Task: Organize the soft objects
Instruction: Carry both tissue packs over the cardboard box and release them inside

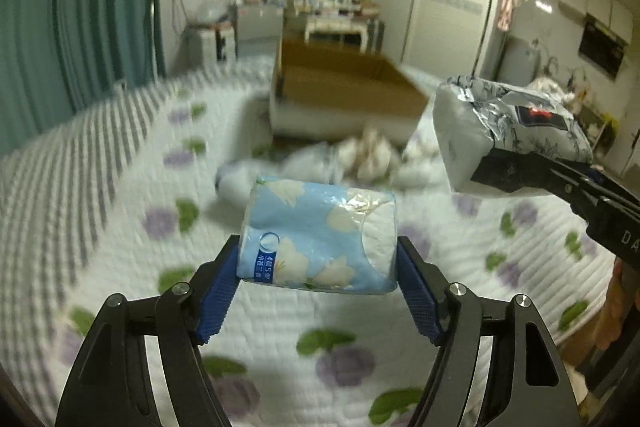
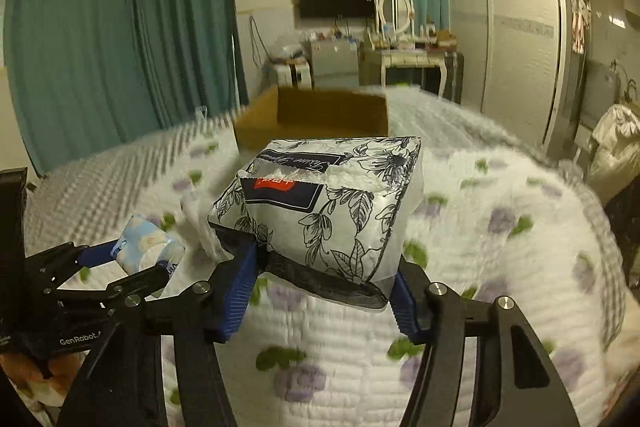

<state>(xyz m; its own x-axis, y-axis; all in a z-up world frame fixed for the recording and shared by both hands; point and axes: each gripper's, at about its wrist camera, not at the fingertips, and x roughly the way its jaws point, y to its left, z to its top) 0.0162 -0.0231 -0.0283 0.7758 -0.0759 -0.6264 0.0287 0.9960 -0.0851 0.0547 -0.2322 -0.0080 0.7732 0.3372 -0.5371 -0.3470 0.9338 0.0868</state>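
Both grippers hang level above the bed (image 1: 120, 163), the left gripper (image 1: 318, 259) pinching a roll (image 1: 316, 239), the right gripper (image 2: 326, 267) pinching a tissue pack (image 2: 320, 203).

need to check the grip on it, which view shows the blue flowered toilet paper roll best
The left wrist view: the blue flowered plastic-wrapped toilet paper roll sits centred and close, clamped in the left gripper. The right wrist view shows it only small at the left edge, partly behind the fingers.
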